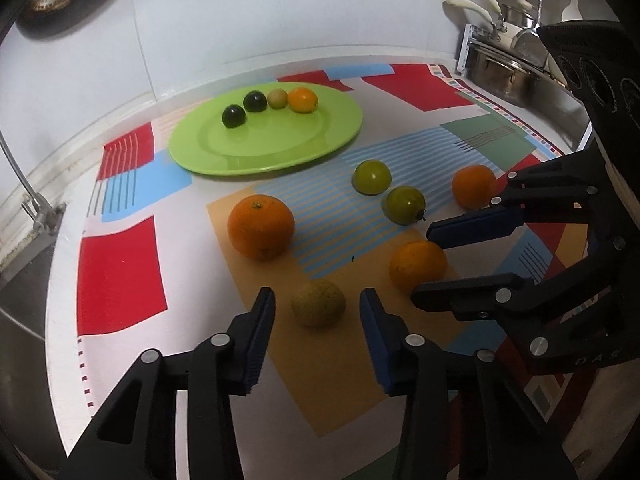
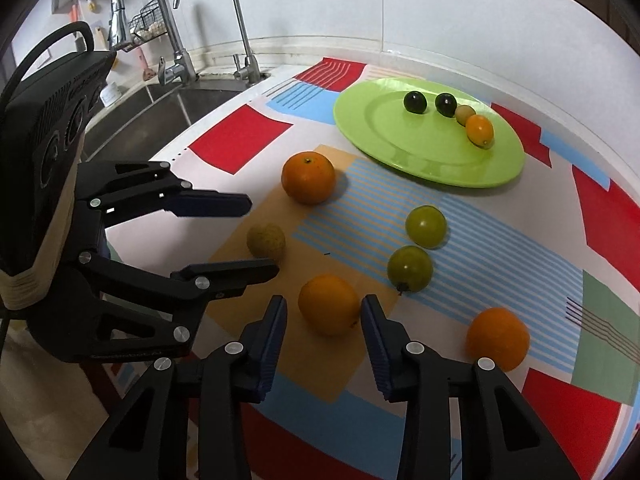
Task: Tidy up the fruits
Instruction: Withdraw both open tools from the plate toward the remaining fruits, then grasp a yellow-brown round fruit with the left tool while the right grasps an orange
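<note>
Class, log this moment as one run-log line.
left gripper: open, around yellowish fruit | right gripper: open, around orange | green plate: four fruits

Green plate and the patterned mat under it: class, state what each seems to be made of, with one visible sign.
Green plate: probably plastic or melamine, glossy; bright highlights show on its rim.
Patterned mat: likely printed vinyl or coated cloth, smooth; it lies flat with faint sheen, but which cannot be told.

Both grippers – left gripper (image 1: 317,312) & right gripper (image 2: 324,316) – are matte black w/ ribbed dark-blue pads (image 1: 260,340), silver pivot screws, triangular cut-outs; black cable and beige wrap on left unit.
</note>
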The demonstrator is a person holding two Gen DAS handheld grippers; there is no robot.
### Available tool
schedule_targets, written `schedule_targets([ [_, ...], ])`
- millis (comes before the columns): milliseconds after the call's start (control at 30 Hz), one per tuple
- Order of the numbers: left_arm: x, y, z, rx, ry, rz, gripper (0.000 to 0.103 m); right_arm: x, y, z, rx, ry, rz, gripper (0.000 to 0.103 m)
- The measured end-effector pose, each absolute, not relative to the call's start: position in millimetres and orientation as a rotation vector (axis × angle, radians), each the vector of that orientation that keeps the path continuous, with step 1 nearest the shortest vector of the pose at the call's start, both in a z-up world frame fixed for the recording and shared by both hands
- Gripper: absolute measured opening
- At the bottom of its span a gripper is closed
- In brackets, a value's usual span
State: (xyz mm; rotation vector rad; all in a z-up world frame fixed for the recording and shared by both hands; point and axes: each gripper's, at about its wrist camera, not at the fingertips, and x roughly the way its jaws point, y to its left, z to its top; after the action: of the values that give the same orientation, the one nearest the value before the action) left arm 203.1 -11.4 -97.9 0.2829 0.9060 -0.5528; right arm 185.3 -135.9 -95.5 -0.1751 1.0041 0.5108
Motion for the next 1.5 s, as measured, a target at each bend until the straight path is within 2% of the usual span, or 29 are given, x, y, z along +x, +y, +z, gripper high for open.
schedule_targets([
  [267,207,-12,-103,0.257,0.936,-0.541,0.029,191,-138,-100,-0.159,1.010,0.511,0.036],
  [800,200,-8,-82,0.246,0.879,-0.469,0.029,185,-141,-90,-0.142,0.957,0.482,0.035],
  [1500,199,-12,-9,0.165,0.701,-0.408,0.029,178,-166,-27,-0.076,0.751,0.403,0.035],
])
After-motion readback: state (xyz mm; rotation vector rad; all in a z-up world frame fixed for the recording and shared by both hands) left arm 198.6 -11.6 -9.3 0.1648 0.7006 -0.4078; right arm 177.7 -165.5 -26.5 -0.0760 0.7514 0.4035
